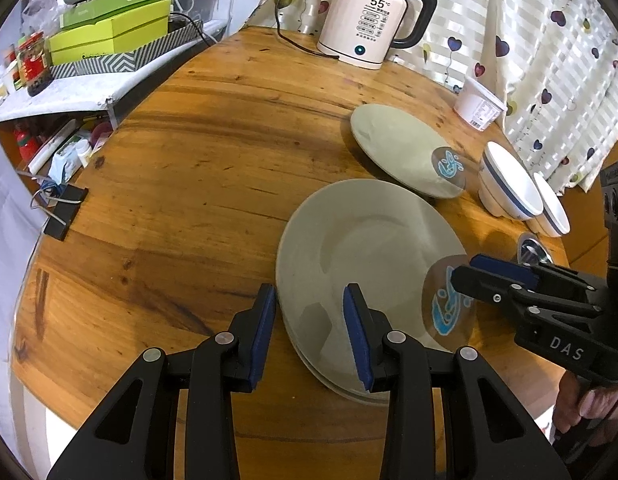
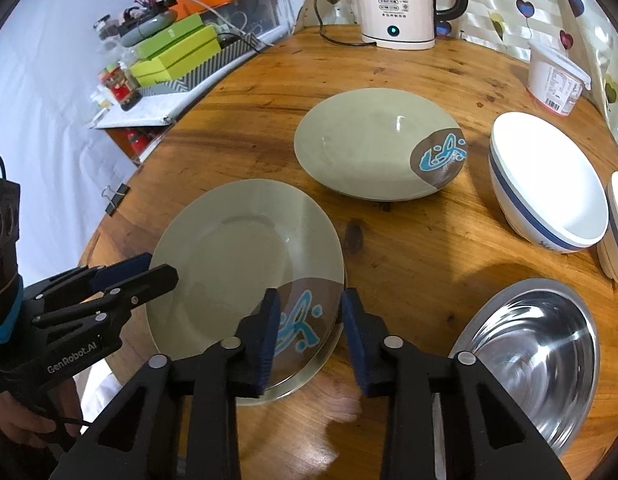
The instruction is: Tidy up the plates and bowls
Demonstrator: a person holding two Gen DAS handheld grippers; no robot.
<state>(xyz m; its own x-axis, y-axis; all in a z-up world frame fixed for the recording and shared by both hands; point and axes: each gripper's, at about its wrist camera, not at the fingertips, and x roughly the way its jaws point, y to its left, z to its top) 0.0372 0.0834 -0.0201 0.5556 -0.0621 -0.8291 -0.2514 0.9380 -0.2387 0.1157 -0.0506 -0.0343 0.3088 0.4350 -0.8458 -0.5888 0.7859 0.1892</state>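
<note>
Two stacked green plates (image 2: pixel 245 264) sit on the round wooden table (image 1: pixel 189 200). Left gripper (image 1: pixel 309 332) straddles their 9 o'clock rim, right gripper (image 2: pixel 309 340) the 5 o'clock rim; both look open, pads probably not pressing. Deeper green plate (image 2: pixel 369 140) at 1 o'clock.

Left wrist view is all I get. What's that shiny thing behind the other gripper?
Observer: A steel bowl, empty, right of the plate stack.
Operator: Is the other gripper squeezing the plate?
Observer: No. The right gripper has its jaws apart over the top plate's blue pattern.
Operator: Anything inside the white bowl?
Observer: No, the near white bowl is empty.
</note>
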